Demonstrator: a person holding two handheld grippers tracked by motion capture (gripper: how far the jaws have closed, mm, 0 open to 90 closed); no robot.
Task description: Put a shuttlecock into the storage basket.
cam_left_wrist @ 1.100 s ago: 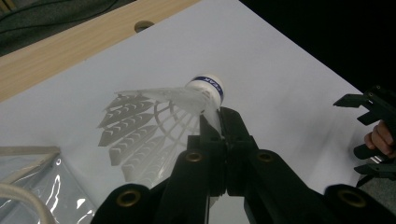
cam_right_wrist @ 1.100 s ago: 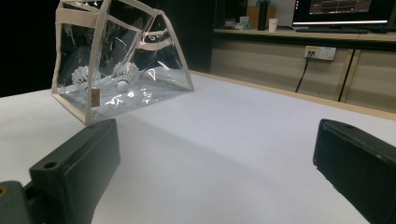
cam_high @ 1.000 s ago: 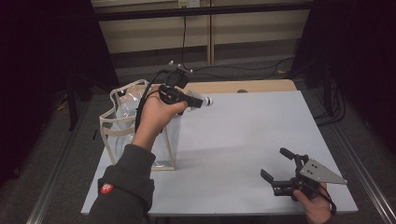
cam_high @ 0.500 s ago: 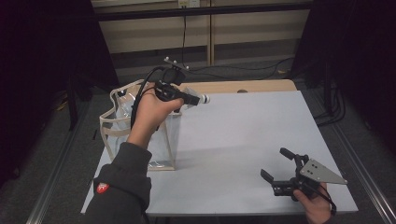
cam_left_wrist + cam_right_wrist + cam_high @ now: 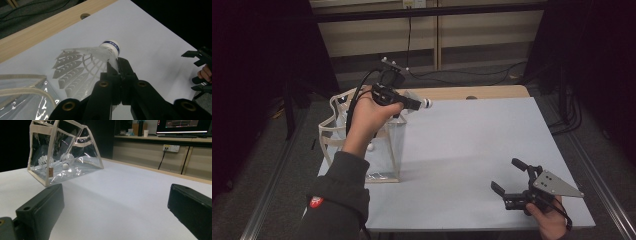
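Tongs (image 5: 115, 212) jaws wide apart over table (image 5: 125, 192); clear bag (image 5: 62, 152) beyond holds two shuttlecocks (image 5: 66, 160).

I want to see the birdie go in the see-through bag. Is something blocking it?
Nothing visible blocks it. The left gripper holds the shuttlecock in the air right beside the clear bag, whose top looks open. Two more shuttlecocks already lie inside.

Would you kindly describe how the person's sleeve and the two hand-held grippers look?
Both are black with two blocky jaws. The left hand-held gripper trails a black cable; the right hand-held gripper carries a grey three-cornered plate. The dark grey sleeve bears a small red-and-white badge.
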